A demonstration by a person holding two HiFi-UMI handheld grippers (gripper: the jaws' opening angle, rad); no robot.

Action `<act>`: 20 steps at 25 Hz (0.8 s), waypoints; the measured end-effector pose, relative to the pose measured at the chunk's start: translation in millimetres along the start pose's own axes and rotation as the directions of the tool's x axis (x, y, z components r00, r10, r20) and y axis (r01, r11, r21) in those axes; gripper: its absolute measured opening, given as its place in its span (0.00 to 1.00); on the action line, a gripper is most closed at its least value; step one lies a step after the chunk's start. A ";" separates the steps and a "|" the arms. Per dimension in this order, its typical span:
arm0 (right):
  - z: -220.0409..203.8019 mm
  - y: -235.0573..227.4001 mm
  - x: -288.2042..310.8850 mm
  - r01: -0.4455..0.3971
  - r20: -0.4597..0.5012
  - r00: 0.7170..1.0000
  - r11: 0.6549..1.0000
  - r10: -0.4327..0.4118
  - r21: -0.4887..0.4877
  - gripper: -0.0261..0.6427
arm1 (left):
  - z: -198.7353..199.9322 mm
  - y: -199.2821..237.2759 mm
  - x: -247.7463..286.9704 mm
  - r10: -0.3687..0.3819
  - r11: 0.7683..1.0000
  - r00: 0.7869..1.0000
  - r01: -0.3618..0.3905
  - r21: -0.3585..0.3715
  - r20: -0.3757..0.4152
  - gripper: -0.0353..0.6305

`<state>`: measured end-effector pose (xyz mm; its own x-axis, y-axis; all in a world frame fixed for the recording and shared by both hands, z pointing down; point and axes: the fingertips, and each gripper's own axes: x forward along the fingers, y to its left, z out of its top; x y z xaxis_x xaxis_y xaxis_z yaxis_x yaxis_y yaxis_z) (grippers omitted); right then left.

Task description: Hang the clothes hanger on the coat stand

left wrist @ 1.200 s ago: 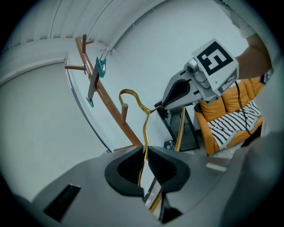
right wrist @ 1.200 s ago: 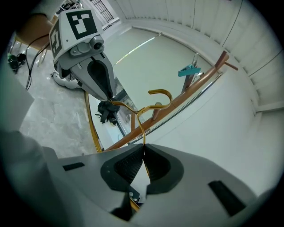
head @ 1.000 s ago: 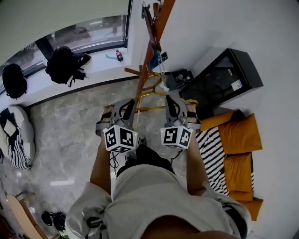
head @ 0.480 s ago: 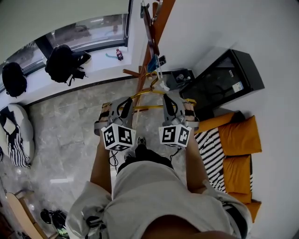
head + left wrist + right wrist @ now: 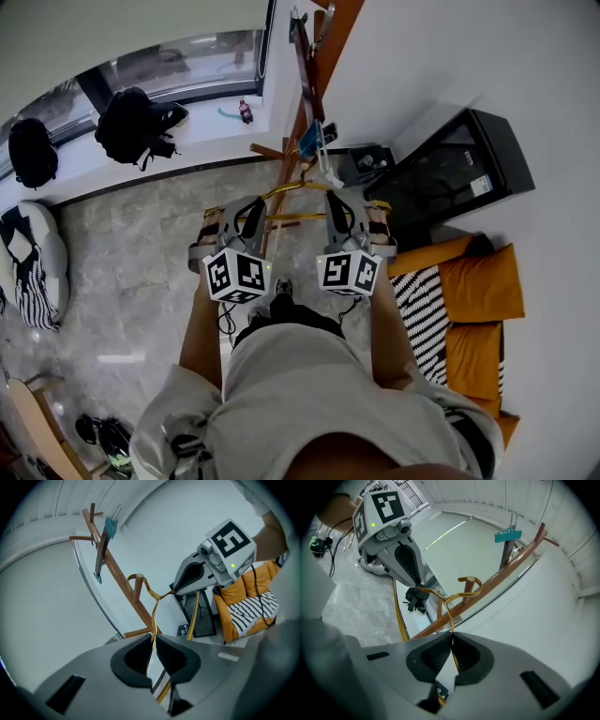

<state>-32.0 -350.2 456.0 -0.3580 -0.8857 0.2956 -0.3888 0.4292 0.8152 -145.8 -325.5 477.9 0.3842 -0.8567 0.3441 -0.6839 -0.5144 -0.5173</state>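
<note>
Black backpack (image 5: 131, 127) sat on the sill, far left. Left tool (image 5: 153, 641) was clamped shut on the thin gold wire hanger (image 5: 281, 190). The hook was right at a peg of the wooden coat stand (image 5: 305, 103), with a teal tag (image 5: 312, 139) hung just above. Right tool (image 5: 452, 645) was likewise clamped on the wire. Black cabinet (image 5: 450, 178) stood to the right.

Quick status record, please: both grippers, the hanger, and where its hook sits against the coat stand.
left gripper: shut on the hanger's wire, left side
right gripper: shut on the hanger's wire, right side
hanger: gold wire, held between both grippers
hook: looped over a short peg; whether it bears on the peg cannot be told
coat stand: wooden, with a teal tag clipped higher up
status: hanger not yet released
</note>
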 end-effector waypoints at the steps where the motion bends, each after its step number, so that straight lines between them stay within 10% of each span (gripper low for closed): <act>1: -0.5 0.4 1.2 -0.002 0.000 1.000 1.000 0.002 0.002 0.06 | -0.6 0.1 1.0 0.000 1.000 1.000 0.000 -0.001 -0.002 0.11; 20: -7.8 3.4 22.9 -0.027 -0.011 1.000 0.999 0.027 0.017 0.06 | -9.6 7.0 19.5 -0.002 1.000 1.000 0.002 -0.005 -0.023 0.11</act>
<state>-35.0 -370.5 469.4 -0.3588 -0.8757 0.3232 -0.3931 0.4558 0.7986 -149.1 -345.4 488.6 0.3713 -0.8548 0.3627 -0.6865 -0.5157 -0.5126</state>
